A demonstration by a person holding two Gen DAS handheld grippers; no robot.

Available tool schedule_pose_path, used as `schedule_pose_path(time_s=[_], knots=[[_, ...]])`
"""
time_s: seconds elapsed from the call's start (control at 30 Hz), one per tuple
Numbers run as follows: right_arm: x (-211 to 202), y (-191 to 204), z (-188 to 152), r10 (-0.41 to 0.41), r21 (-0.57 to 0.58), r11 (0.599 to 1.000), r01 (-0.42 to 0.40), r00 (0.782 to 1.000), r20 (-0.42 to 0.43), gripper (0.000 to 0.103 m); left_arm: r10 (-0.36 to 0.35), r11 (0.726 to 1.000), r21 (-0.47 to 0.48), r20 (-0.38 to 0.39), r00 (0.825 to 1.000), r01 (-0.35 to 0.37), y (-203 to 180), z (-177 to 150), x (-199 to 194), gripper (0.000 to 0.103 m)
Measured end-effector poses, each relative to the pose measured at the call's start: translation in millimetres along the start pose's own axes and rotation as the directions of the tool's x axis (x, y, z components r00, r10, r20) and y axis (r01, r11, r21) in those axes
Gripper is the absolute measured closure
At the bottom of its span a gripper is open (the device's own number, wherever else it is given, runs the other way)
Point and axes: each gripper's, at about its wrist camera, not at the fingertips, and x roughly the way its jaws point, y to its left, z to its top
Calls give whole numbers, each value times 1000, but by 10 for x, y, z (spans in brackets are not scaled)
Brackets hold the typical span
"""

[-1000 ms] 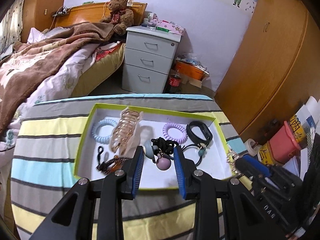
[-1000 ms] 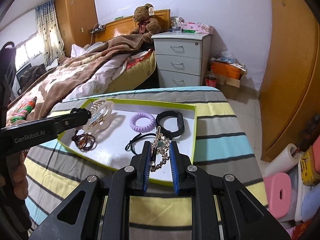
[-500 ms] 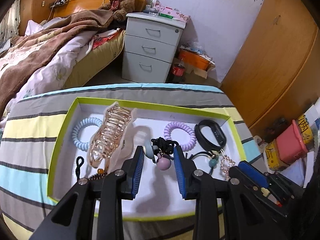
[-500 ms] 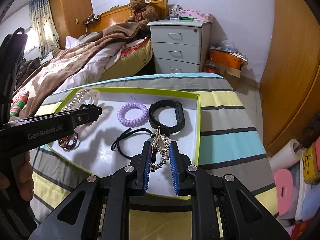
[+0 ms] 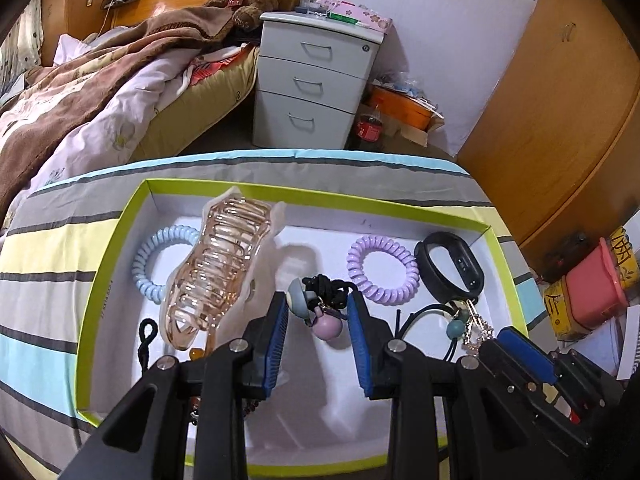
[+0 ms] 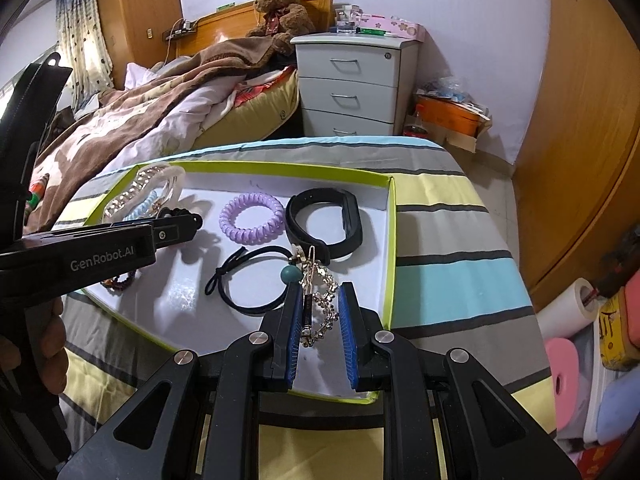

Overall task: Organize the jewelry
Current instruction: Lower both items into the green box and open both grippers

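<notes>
Left wrist view looks down into a shallow white tray with a lime-green rim (image 5: 114, 240), set on a desk under a striped cloth (image 5: 44, 256). The left hand-held gripper (image 5: 318, 316) holds its blue pads moderately apart around a black hair tie with pink and grey-blue beads (image 5: 320, 308); the pads do not appear to press it, so it seems loose or just let go. Inside the tray lie a large clear amber hair claw (image 5: 216, 268), a pale blue coil tie (image 5: 160, 256) partly beneath it, a purple coil tie (image 5: 382, 270), a black fitness band (image 5: 450, 266) and a thin black elastic with a teal bead (image 5: 454, 326).

Right wrist view shows the right hand-held gripper (image 6: 319, 320) with pads narrowly parted on either side of a gold chain bracelet (image 6: 320, 300). Whether the pads grip it cannot be told. The chain lies at the tray's near right corner, just beside the teal-bead elastic (image 6: 256, 280). A dark beaded bracelet (image 6: 118, 280) rests by the left edge.

Judging from this, nearly all the jewelry is already in the tray; what remains is setting down these last two pieces and drawing back
</notes>
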Motion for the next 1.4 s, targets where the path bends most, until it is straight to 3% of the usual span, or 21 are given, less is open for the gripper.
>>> schedule_pose_path(time_s=[0.93,1.4], knots=[[57,-30,-20,-2,0,1000,2,1000,-1,84,20,1000,8,-22,1000,-20,14,-14,89,70],[54,-39,-6,-5,3,1000,5,1000,2,84,28,1000,6,-24,999,-28,-1,-17,87,65]])
